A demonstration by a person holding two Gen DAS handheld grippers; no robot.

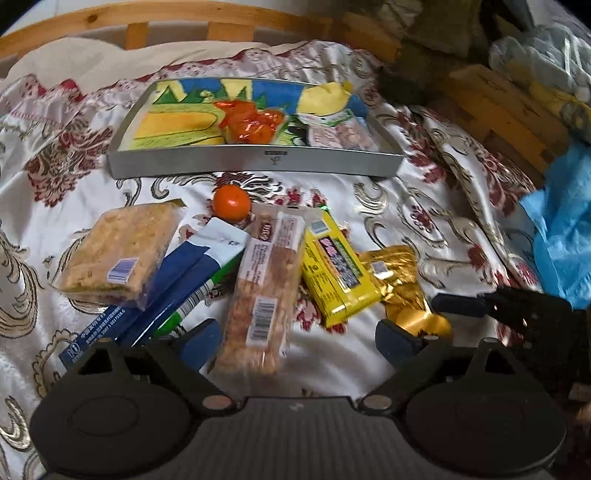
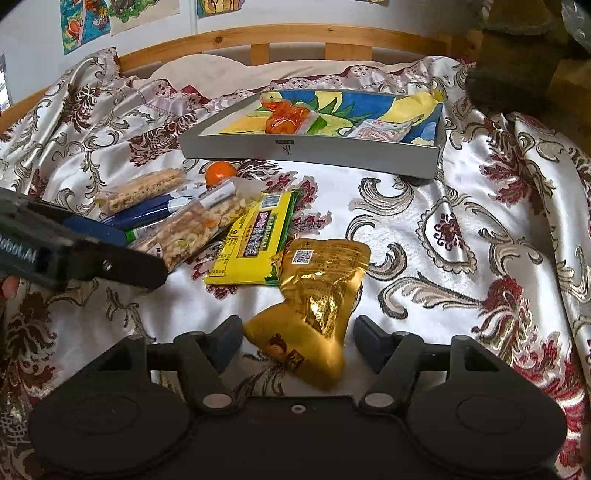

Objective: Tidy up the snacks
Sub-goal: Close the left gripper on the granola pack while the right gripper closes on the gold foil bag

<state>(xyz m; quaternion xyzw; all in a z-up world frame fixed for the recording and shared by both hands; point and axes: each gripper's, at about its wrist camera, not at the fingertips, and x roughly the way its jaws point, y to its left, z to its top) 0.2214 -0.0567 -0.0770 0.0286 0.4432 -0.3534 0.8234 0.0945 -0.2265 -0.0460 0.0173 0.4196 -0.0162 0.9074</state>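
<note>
Snacks lie in a heap on a patterned satin bedspread. A clear nut bar (image 1: pixel 260 291) lies between the open fingers of my left gripper (image 1: pixel 299 339). Beside it are a yellow packet (image 1: pixel 334 266), a gold pouch (image 1: pixel 400 284), a crumbly square bar (image 1: pixel 118 254), blue sticks (image 1: pixel 173 291) and a small orange (image 1: pixel 231 202). My right gripper (image 2: pixel 299 345) is open around the near end of the gold pouch (image 2: pixel 317 295). A grey tray (image 1: pixel 255 160) behind holds an orange-wrapped snack (image 1: pixel 251 123) and a pink packet (image 1: pixel 340 134). The tray also shows in the right wrist view (image 2: pixel 314 151).
A wooden bed rail (image 2: pixel 280 35) runs along the back. Blue plastic (image 1: pixel 565 236) and wooden slats (image 1: pixel 506 110) lie to the right. The left gripper body (image 2: pixel 74 251) reaches in from the left of the right wrist view.
</note>
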